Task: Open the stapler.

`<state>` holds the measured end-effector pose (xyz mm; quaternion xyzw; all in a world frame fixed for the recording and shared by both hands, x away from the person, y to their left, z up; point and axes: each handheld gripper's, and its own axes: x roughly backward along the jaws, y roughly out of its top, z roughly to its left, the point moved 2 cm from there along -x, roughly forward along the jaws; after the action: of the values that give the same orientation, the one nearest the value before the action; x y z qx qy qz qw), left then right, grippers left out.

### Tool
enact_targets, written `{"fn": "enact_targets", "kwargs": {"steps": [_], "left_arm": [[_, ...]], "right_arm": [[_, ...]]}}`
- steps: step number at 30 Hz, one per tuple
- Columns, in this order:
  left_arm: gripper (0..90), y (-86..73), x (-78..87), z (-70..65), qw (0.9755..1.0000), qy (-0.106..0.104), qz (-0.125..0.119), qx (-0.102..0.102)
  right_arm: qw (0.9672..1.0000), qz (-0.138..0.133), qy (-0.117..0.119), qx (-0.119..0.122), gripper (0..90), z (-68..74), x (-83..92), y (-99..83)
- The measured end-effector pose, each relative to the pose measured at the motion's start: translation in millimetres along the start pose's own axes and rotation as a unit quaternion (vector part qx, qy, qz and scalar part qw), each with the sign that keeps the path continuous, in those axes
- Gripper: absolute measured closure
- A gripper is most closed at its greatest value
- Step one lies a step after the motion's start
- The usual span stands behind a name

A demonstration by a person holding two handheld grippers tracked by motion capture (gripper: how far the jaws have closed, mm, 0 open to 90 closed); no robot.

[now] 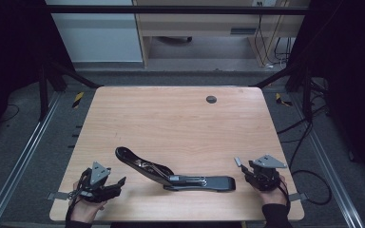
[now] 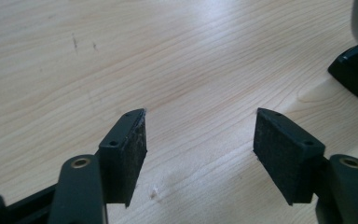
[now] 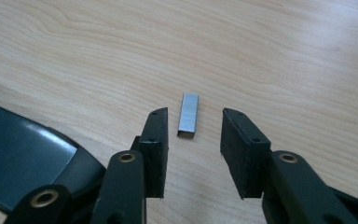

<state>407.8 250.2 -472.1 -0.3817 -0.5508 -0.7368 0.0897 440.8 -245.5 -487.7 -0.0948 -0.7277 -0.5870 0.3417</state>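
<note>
Right gripper [image 3: 193, 135]: jaws part open, nothing clamped. Strip of staples [image 3: 188, 115] lies flat on the table [image 3: 284, 56] just ahead of the tips, roughly centred on the gap, near end level with the pad fronts. Pads [image 3: 156, 149] clear of it on both sides, no contact visible. In the high view the same gripper [image 1: 252, 171] sits at the table's near right edge, with the strip [image 1: 237, 161] just off its tips toward the table middle.

Left gripper [image 2: 200, 135]: jaws wide open, empty, bare wood between the pads [image 2: 284, 154]. Tips hover low over the table; can't tell whether they touch it. High view puts it [image 1: 116, 183] at the near left edge, jaws pointing toward the stapler.

Stapler [image 1: 171, 172]: black, swung open, lying flat between the two grippers; top arm angles off toward the left gripper, base runs toward the right one. Its dark end shows beside the right gripper's jaw [image 3: 23, 154], and another black end sits off to the side ahead of the left gripper [image 2: 356, 70]. Neither gripper touches it.
</note>
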Motion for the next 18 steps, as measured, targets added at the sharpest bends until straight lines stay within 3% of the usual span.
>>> {"fn": "enact_targets", "kwargs": {"steps": [8,12,14,15,18], "left_arm": [[32.5,-2.4,-3.5,3.5,0.9998,0.013,-0.009,0.011],[32.6,-2.8,-5.3,3.6,0.9999,0.012,-0.007,0.007],[32.3,-2.6,-6.8,3.2,0.9999,0.014,-0.009,0.005],[32.3,-2.7,-7.2,3.2,0.9999,0.014,-0.009,0.005],[32.3,-3.1,-8.7,3.2,0.9999,0.014,-0.005,0.002]], "right_arm": [[0.9999,0.012,0.001,-0.011,61.6,-1.1,-6.6,7.7],[0.9999,0.017,0.000,0.000,64.9,-0.7,-9.2,13.4],[0.9997,0.025,-0.003,-0.004,63.2,-0.6,-12.3,15.2],[0.9992,0.034,-0.002,-0.018,62.2,-1.1,-15.4,16.9],[0.9991,0.039,0.000,-0.014,61.2,-2.2,-19.8,17.8]]}}
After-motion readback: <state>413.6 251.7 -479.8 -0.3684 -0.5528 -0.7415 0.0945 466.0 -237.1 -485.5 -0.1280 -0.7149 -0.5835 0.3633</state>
